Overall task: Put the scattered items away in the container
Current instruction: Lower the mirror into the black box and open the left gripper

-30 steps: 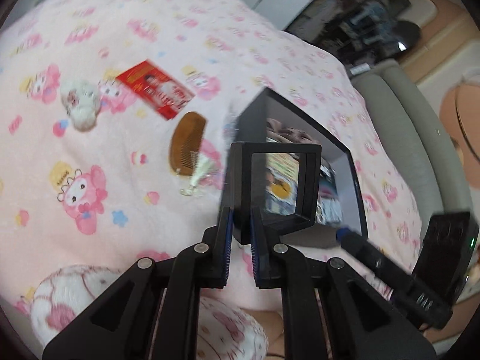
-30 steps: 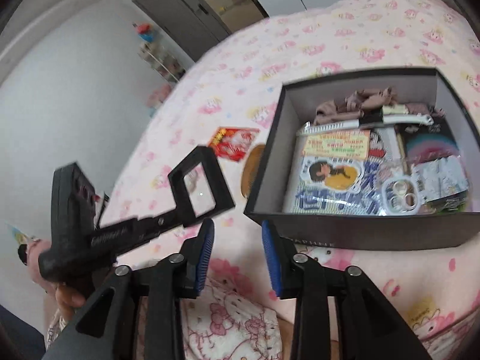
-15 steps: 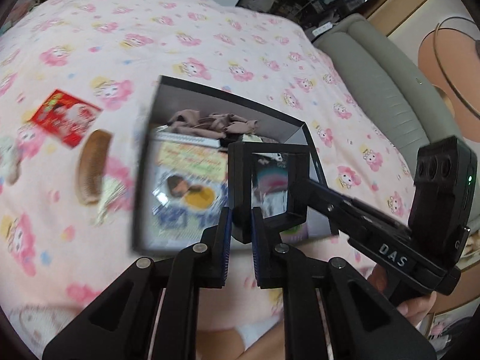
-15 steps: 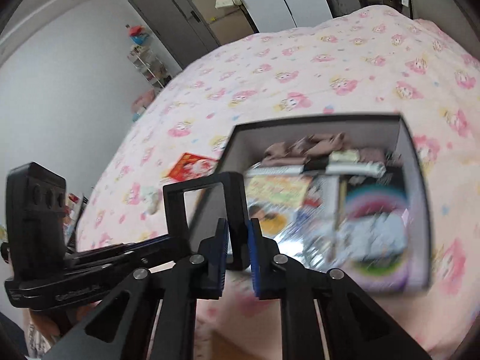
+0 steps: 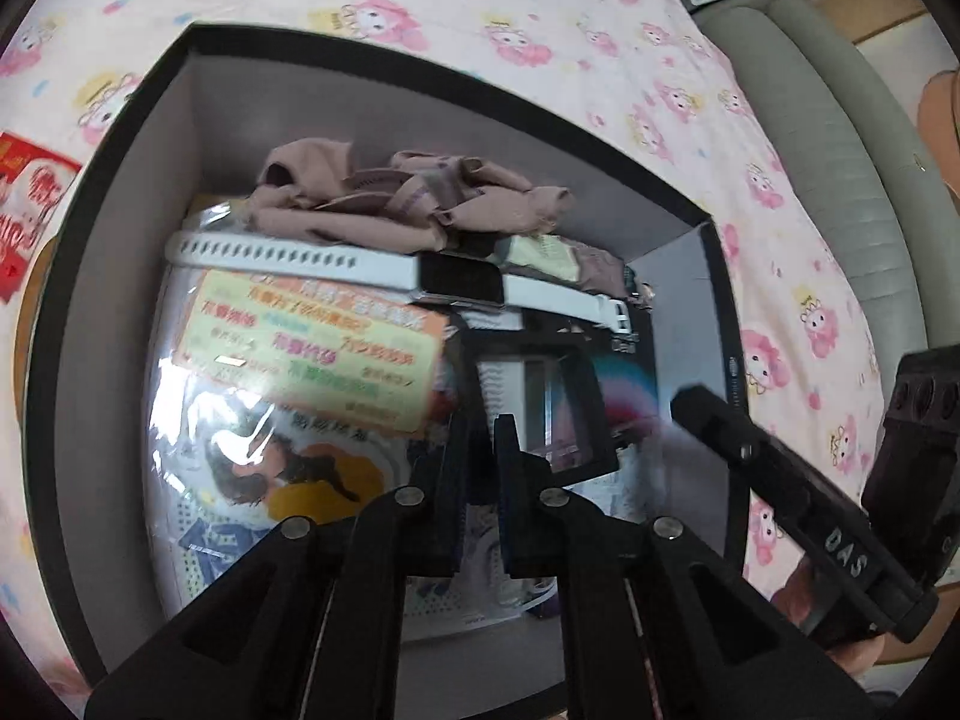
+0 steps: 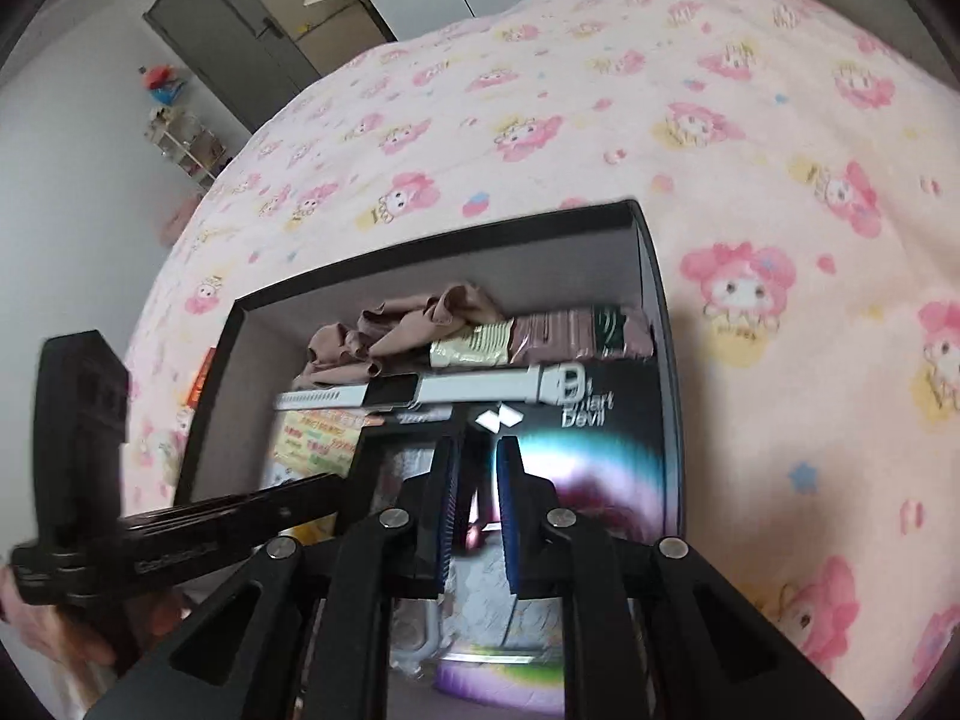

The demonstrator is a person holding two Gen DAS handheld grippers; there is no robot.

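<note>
While both grippers hang over the open box [image 5: 78,396], the left gripper [image 5: 483,450] and right gripper [image 6: 477,468] each pinch the black frame [image 5: 591,396], seemingly just above the things inside.

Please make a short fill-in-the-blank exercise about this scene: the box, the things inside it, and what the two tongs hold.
1. Both tongs, left and right, are shut on one black square ____.
2. The frame hangs above the open ____.
3. Inside the box, a white watch lies in front of crumpled ____ cloth.
4. The box stands on a ____ cartoon-print blanket.

Missing words: frame; box; brown; pink
</note>
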